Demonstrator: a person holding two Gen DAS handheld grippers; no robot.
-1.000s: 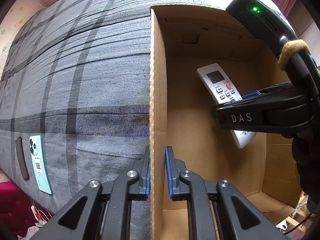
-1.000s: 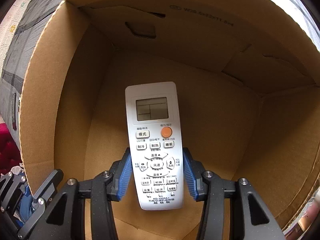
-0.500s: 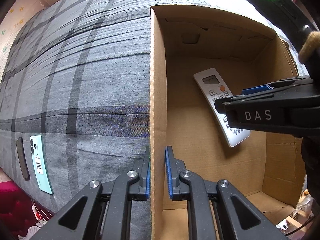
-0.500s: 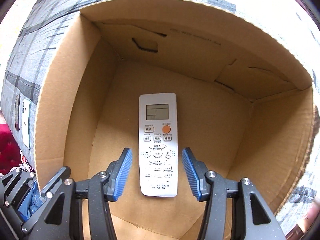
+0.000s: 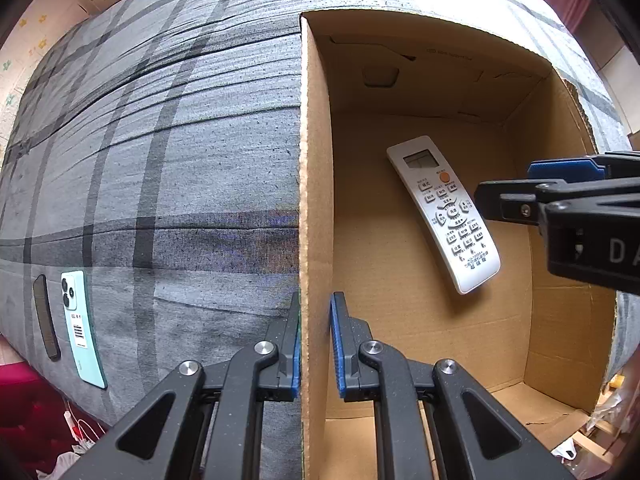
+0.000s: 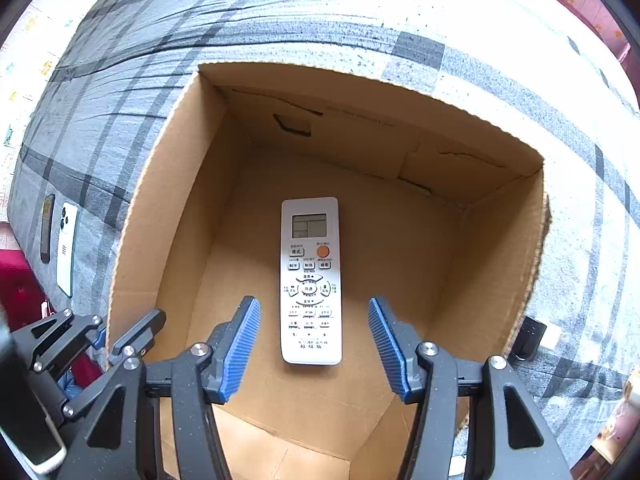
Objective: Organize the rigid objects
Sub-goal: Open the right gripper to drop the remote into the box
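Note:
A white remote control (image 6: 310, 280) lies face up on the floor of an open cardboard box (image 6: 152, 208); it also shows in the left wrist view (image 5: 444, 212). My right gripper (image 6: 314, 344) is open and empty, above the box and back from the remote. My left gripper (image 5: 315, 344) is shut on the box's left wall (image 5: 314, 200), one pad on each side. A mint green phone (image 5: 80, 328) and a dark slim object (image 5: 46, 322) lie on the grey plaid bedcover, left of the box.
The box stands on a bed with a grey plaid cover (image 5: 160, 140). The phone (image 6: 66, 248) and dark object (image 6: 47, 228) lie near the bed's left edge. A small black object (image 6: 528, 338) sits by the box's right outer wall.
My right gripper let go of the remote, opened wide and drew up and back out of the box. The remote now rests on the box floor. The left gripper has not moved.

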